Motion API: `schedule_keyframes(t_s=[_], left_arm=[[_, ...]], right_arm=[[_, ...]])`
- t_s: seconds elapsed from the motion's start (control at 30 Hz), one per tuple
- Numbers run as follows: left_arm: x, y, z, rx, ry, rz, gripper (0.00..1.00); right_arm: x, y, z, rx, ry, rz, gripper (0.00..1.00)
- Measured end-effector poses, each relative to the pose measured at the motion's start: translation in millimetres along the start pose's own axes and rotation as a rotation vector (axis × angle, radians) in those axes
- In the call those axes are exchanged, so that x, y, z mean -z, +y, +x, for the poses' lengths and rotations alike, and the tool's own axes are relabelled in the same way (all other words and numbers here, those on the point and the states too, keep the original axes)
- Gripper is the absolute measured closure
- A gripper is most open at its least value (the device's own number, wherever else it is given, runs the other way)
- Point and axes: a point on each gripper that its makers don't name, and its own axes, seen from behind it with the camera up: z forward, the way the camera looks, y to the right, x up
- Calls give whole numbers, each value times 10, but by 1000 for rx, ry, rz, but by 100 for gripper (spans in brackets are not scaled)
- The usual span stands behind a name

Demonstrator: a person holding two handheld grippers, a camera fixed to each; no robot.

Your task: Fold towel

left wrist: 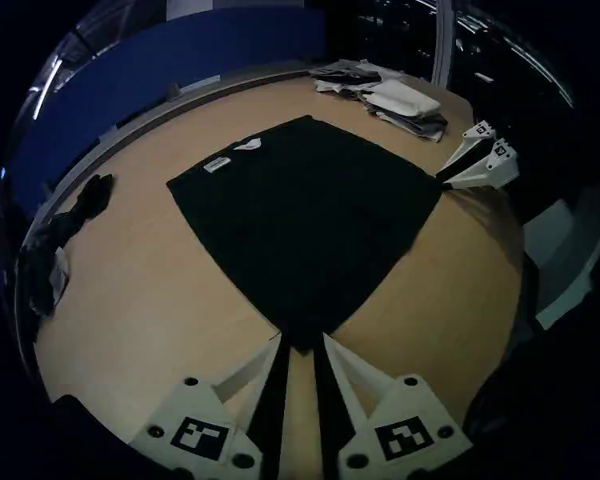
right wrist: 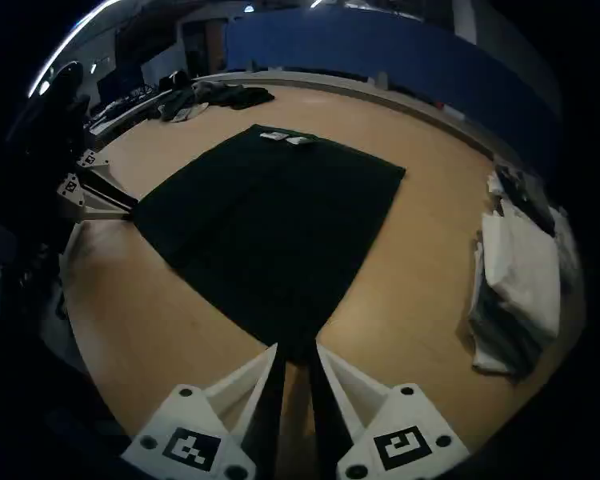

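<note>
Your left gripper (left wrist: 302,341) has its white plastic fingers clenched on the near corner of the black rectangular cloth towel (left wrist: 300,216). Your right gripper (right wrist: 298,349) pinches the neighbouring corner in the same way. The towel lies spread flat, matt and smooth, in the middle of the round pale wooden table (left wrist: 140,304). No corner is lifted yet, so I judge the fold is not begun. Small white labels (left wrist: 218,165) sit at its far edge. Beyond, at the table's far edge, rests a soft pile of white and grey folded cloths (left wrist: 404,102).

White left gripper (left wrist: 300,342) and right gripper (right wrist: 298,350) (square black markers (left wrist: 198,438), screws (left wrist: 190,382)).
</note>
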Motion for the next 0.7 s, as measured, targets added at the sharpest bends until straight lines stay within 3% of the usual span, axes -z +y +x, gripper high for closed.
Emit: schedule_keyframes(t_s=[0.23, 0.7], left_arm=[[-8, -34, 1, 18, -4, 8, 92], [71, 6, 39, 36, -11, 8, 94]], right_arm=[[-6, 0, 3, 3, -4, 0, 87], [69, 23, 78, -20, 9, 0, 88]])
